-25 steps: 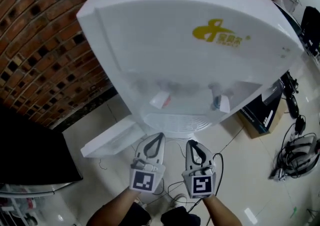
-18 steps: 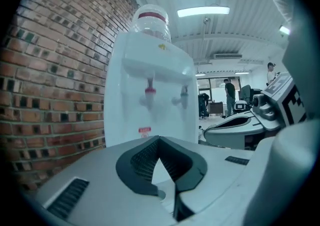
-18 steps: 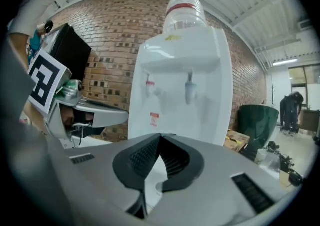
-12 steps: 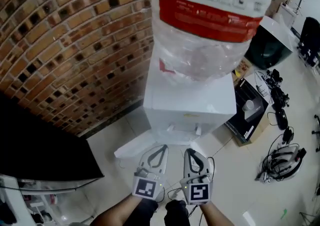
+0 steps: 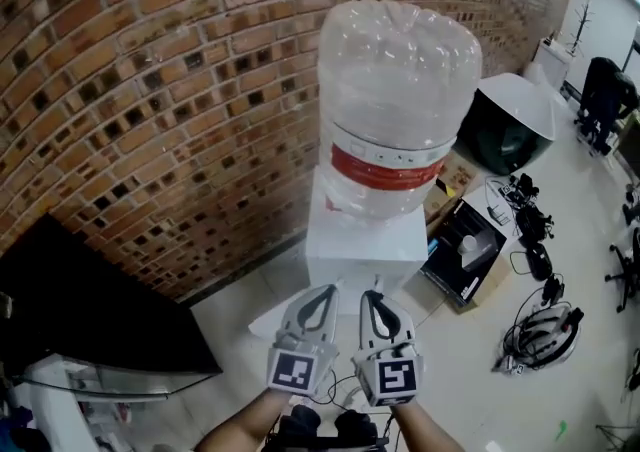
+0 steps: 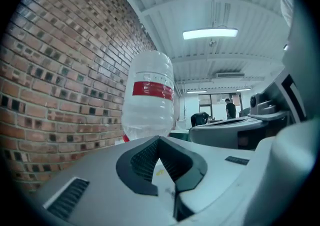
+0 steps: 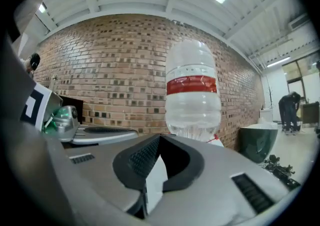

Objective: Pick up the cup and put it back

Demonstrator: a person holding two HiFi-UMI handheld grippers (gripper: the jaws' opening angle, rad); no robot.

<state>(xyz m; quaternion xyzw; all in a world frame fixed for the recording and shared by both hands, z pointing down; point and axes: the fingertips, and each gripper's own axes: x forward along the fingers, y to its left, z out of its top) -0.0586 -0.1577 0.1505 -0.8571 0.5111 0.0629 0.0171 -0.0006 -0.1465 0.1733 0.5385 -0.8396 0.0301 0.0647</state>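
No cup shows in any view. A white water dispenser (image 5: 362,240) stands against the brick wall, with a large clear bottle (image 5: 398,100) banded in red upside down on top. My left gripper (image 5: 325,290) and right gripper (image 5: 368,295) hang side by side in front of the dispenser, a little short of it, both pointing at it. Each is shut with nothing between its jaws. In the left gripper view the bottle (image 6: 149,95) rises beyond the shut left gripper (image 6: 159,140). It also stands past the shut right gripper (image 7: 159,137) as the bottle (image 7: 193,90) in the right gripper view.
A brick wall (image 5: 150,90) runs along the back. A black cabinet (image 5: 90,310) stands at the left. Right of the dispenser are an open black box (image 5: 462,255), a dark round bin with a white lid (image 5: 510,125), and cables and a headset (image 5: 540,335) on the floor.
The head view has pulled up and back: the dispenser, which filled the frame, now looks small with its whole bottle in sight. Both grippers stay shut, side by side.
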